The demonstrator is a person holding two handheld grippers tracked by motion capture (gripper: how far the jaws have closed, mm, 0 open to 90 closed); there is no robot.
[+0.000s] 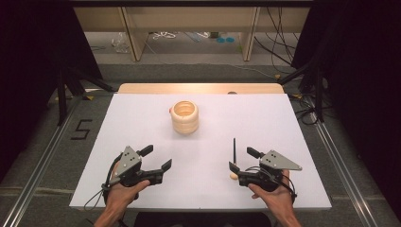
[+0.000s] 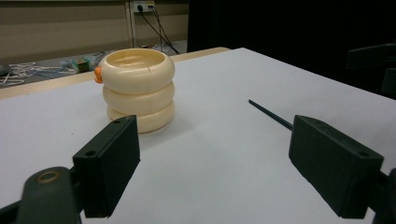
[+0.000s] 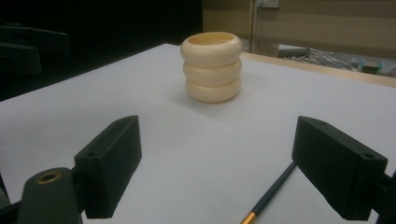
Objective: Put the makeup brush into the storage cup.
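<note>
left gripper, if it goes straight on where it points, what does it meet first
Probably the cream ringed holder, a little left of centre between the open left gripper; bare table lies before it.

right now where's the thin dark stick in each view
High view: the dark stick lies right of centre, by the right gripper.
Left gripper view: middle right, running behind the right-hand finger.
Right gripper view: bottom right, its brass band showing.
Shared landmark: the cream ringed holder, beyond it.
</note>
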